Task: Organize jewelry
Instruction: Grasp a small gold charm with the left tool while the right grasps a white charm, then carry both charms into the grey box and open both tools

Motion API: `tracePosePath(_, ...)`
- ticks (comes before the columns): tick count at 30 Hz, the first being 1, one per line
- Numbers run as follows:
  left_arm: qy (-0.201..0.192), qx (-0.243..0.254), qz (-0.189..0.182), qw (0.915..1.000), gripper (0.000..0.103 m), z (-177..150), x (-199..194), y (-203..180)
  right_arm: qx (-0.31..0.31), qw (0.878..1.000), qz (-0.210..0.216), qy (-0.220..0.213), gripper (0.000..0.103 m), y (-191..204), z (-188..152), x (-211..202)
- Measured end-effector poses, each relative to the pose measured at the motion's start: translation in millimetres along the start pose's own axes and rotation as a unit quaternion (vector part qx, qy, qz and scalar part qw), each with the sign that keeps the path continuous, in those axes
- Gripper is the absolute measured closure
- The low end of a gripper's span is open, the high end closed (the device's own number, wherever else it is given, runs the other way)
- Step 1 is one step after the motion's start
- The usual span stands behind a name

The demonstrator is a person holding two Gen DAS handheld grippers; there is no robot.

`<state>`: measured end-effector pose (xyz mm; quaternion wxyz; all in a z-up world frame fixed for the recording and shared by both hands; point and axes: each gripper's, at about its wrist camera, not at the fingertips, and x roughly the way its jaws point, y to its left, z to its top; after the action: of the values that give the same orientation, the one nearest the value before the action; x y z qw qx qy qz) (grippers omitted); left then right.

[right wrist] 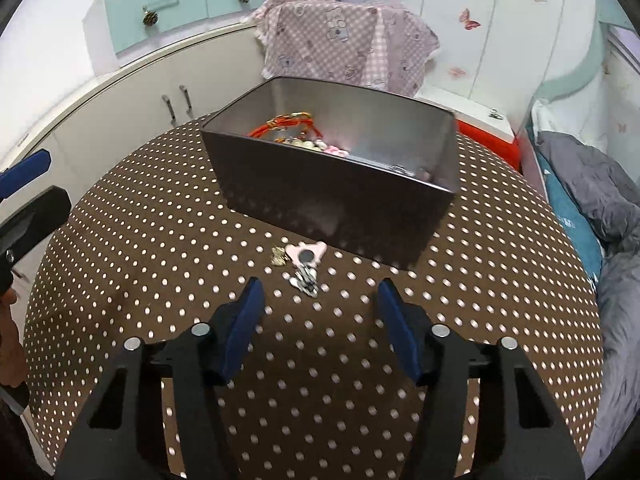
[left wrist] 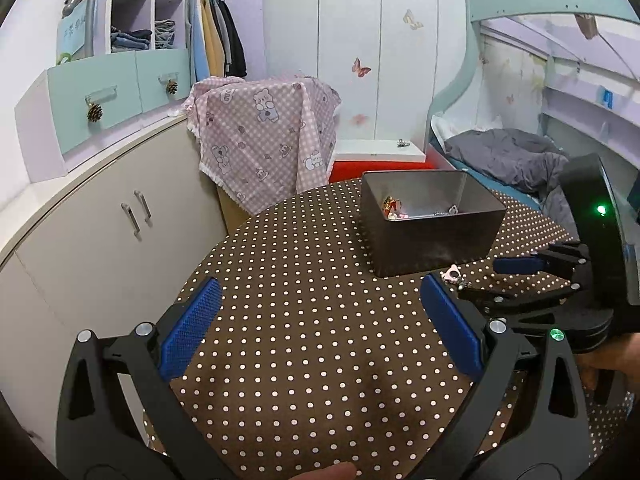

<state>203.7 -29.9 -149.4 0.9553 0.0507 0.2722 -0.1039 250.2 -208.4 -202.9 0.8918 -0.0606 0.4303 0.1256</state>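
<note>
A small pale-pink flat charm (right wrist: 306, 255) with a dark round centre lies on the brown white-dotted tabletop (right wrist: 160, 240), a gold trinket (right wrist: 277, 257) touching its left side and a silver clip-like piece (right wrist: 306, 280) trailing from it toward me. The cluster sits just ahead of my right tongs (right wrist: 320, 316), a little left of the midline between the blue pads, whose jaws stand apart around nothing. Its long axis runs from the charm toward my tongs. Just beyond stands the dark rectangular metal box (right wrist: 332, 200), holding a red-and-gold bracelet (right wrist: 280, 126). My left tongs (left wrist: 320, 316) hang spread wide and empty.
</note>
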Motion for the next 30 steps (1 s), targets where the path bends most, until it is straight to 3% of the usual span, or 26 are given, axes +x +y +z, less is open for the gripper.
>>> tracePosePath(2, 0.006, 0.004, -0.002, 1.0000, 0.006, 1.6, 4.7, -1.2, -0.004, 1.000, 0.002, 0.001, 0.062, -0.5, 1.8, 6.7)
tracePosePath(4, 0.013, 0.010, -0.006, 0.9998, 0.006, 3.4, 8.7, -4.5, -0.004, 1.000, 0.007, -0.001, 0.081, -0.6, 0.5, 10.2)
tracePosePath(6, 0.020, 0.018, -0.014, 0.9995, 0.006, 6.0, 14.8, -9.4, -0.003, 1.000, 0.011, -0.002, 0.089, -2.0, -1.8, 8.5)
tracePosePath(16, 0.093, 0.062, -0.070, 0.9912, 0.008, 9.2, 59.7, -56.2, 0.035, 0.999, 0.017, -0.012, 0.090, -36.1, -19.5, -12.4)
tracePosePath(22, 0.146, 0.078, -0.079, 0.9831, 0.033, 5.5, 99.7, -79.4, 0.046, 0.999, 0.018, -0.017, 0.090, -49.4, -25.9, -23.7)
tracePosePath(25, 0.155, 0.074, -0.097, 0.9803, 0.059, 7.8, 106.1, -80.2, 0.049, 0.998, 0.019, -0.019, 0.090, -54.7, -28.2, -27.5)
tracePosePath(27, 0.154, 0.080, -0.108, 0.9790, 0.085, 8.8, 105.6, -83.9, 0.049, 0.998, 0.020, -0.020, 0.090, -55.5, -29.3, -29.6)
tracePosePath(28, 0.153, 0.083, -0.117, 0.9778, 0.091, 8.7, 105.0, -85.6, 0.048, 0.998, 0.022, -0.020, 0.090, -55.3, -29.0, -30.3)
tracePosePath(30, 0.151, 0.082, -0.138, 0.9755, 0.091, 8.2, 101.8, -85.8, 0.045, 0.998, 0.026, -0.022, 0.090, -54.2, -28.3, -33.5)
